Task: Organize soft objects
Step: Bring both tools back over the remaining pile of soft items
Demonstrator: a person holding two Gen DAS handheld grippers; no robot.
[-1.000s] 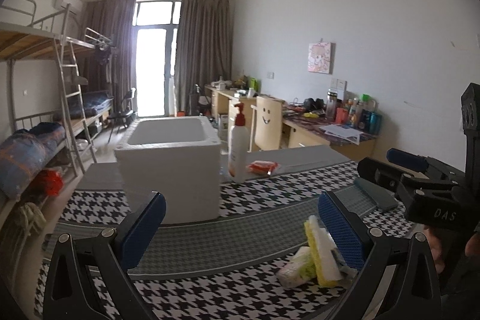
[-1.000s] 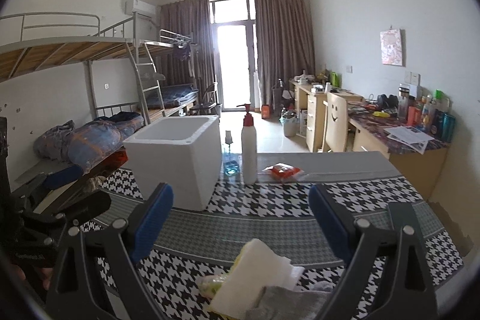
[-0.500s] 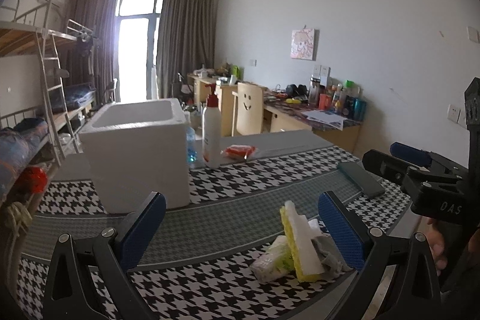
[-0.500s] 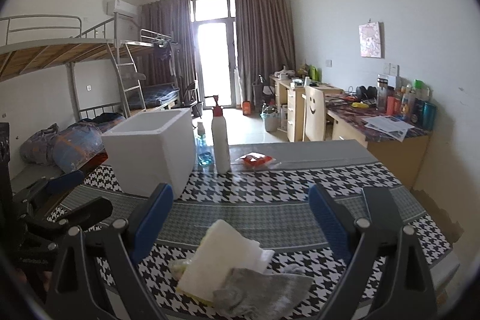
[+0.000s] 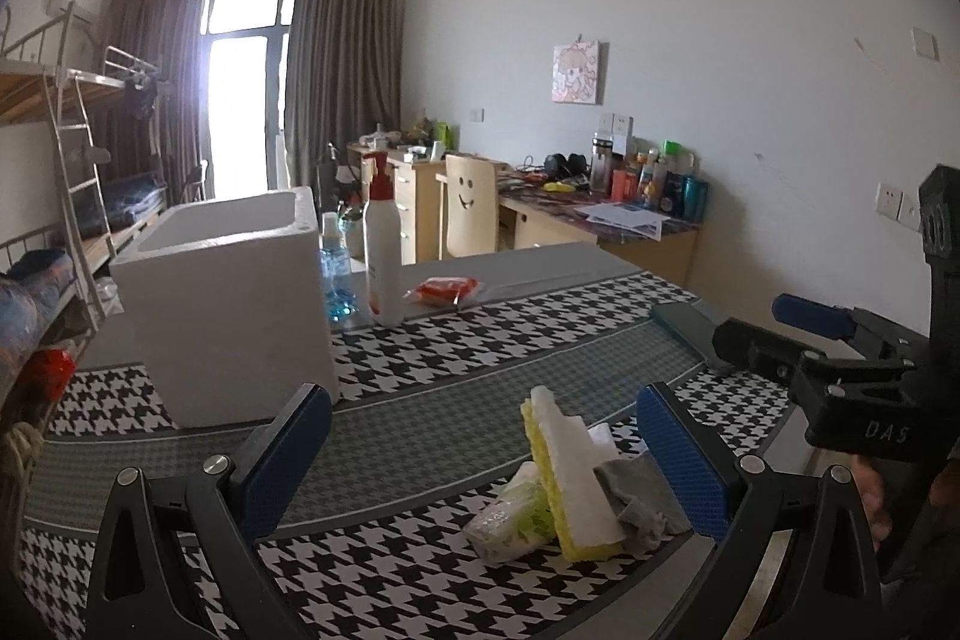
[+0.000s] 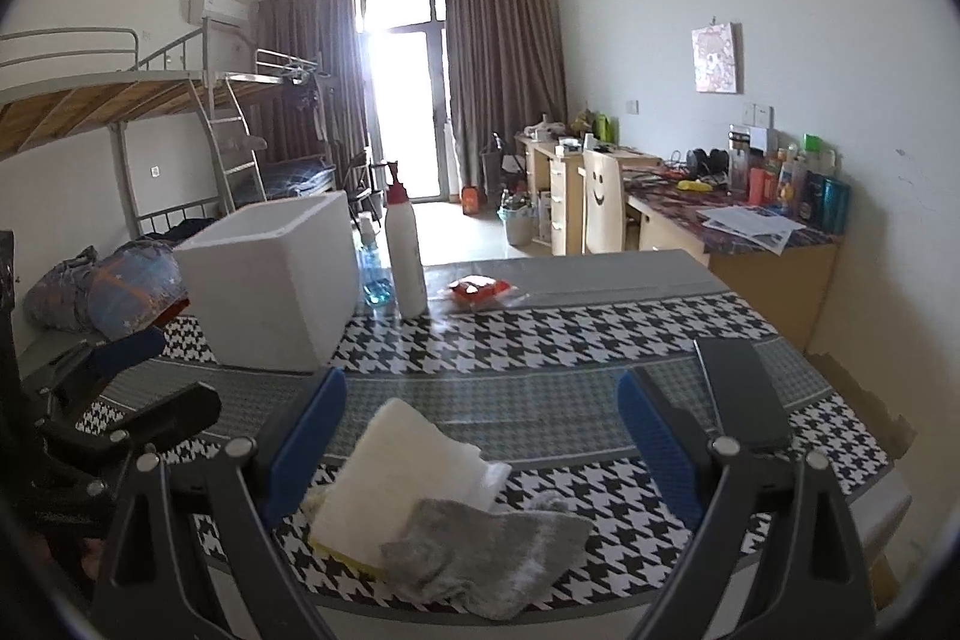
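I see the soft things heaped together at the near edge of the desk (image 6: 600,340): a yellow sponge (image 6: 390,466) with a white top lies tilted over a small wrapped tissue pack (image 5: 510,517), and a crumpled grey cloth (image 6: 486,550) lies against the sponge's near side, partly over it. My right tongs (image 6: 480,436) hang above this heap with the blue pads spread wide and nothing between them. My left tongs (image 5: 480,454) are just as wide and empty, with the heap toward their right pad. Toward the desk's left side stands an open white foam box (image 6: 276,280), well apart from the heap. Just beside the box, toward the far edge, stand a white pump bottle (image 6: 405,256) and a small blue bottle (image 5: 335,274), with a red packet (image 6: 480,289) near them. A dark flat case (image 6: 741,394) lies near the right edge.
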